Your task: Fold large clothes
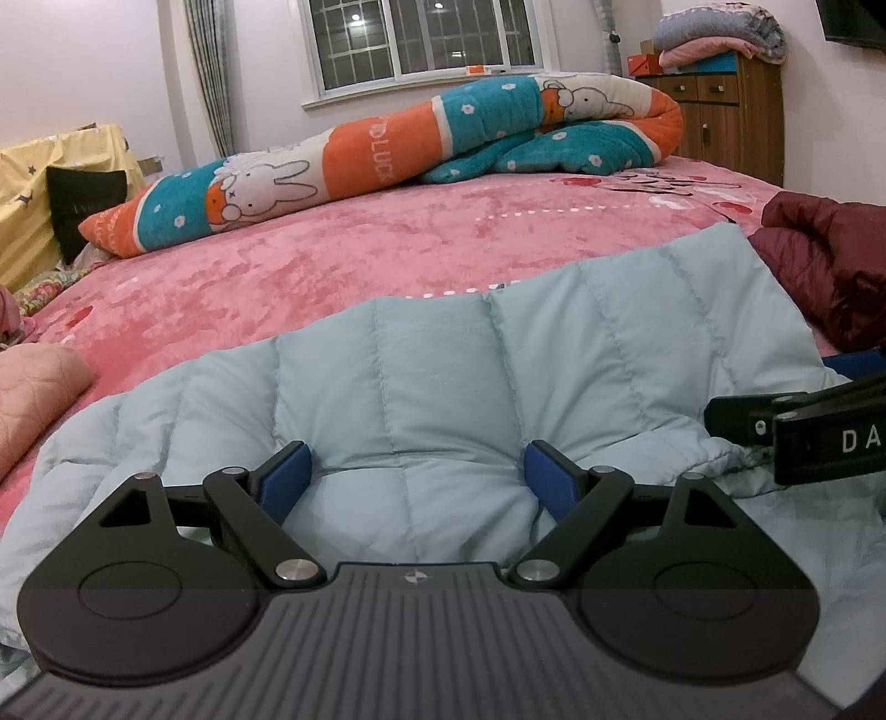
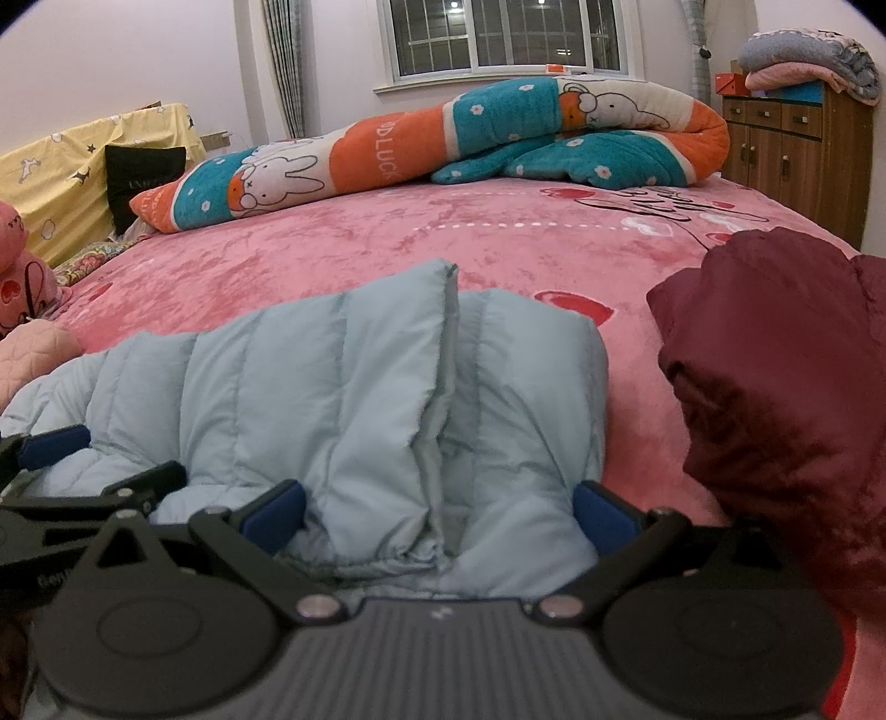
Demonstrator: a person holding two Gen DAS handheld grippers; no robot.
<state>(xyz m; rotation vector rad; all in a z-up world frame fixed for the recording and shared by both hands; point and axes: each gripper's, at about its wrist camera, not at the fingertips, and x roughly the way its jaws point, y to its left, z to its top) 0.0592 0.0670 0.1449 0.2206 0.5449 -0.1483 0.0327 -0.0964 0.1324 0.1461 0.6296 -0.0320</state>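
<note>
Left wrist view has the light blue quilted jacket [image 1: 443,387] spread flat on the pink bedspread [image 1: 332,249], its puffed panels filling the space straight ahead of the left gripper [image 1: 418,479]. That gripper's jaws stand wide apart, a bulge of the jacket's fabric rising between the two blue pads [image 1: 285,479] without being pinched; the pads sit down against the cloth on either side.

From the right wrist view, the same jacket [image 2: 343,387] shows an edge seam running away from the camera, with a gathered hem lying between the jaws of the right gripper [image 2: 437,512]. These jaws are also spread wide, blue pads [image 2: 274,515] flanking the fabric and not closed on it. The left gripper [image 2: 55,448] shows at the left edge, resting on the jacket just beside the right one.

Just right of the jacket lies a dark red padded garment [image 2: 775,387], bunched up, close to the right gripper's outer finger. Further back across the bed a rolled blanket [image 1: 387,155] in orange, teal and white with rabbit prints lies along the far side, under the window [image 1: 421,39]. A wooden cabinet [image 1: 731,122] with folded bedding on top stands at the right.
</note>
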